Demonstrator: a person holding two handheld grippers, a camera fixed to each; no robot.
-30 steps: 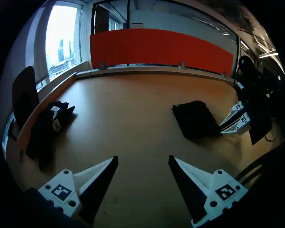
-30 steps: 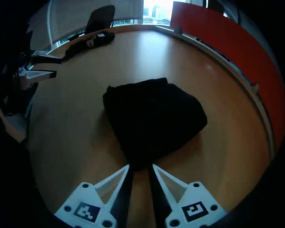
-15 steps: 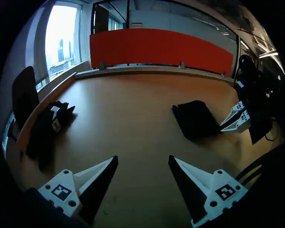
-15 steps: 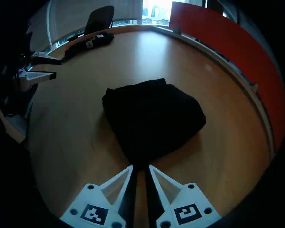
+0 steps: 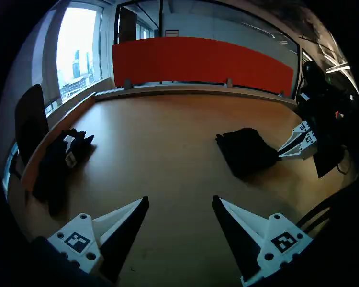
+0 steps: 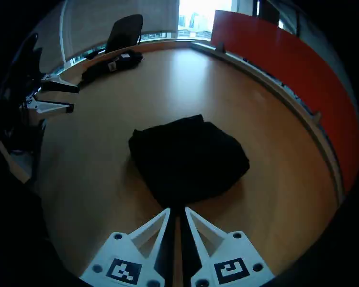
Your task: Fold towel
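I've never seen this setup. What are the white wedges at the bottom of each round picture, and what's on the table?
No robot here: a person holds a two-finger gripper in each hand, and a fisheye camera rides on each, looking along its fingers. The white wedges are those fingers. In the left gripper view, the left gripper is wide open over the wooden table, holding nothing. In the right gripper view, the right gripper is nearly closed, its tips at the near edge of a folded black towel; whether it pinches the cloth is unclear. A dark bundle lies at the table's edge; a red partition stands along the far side.
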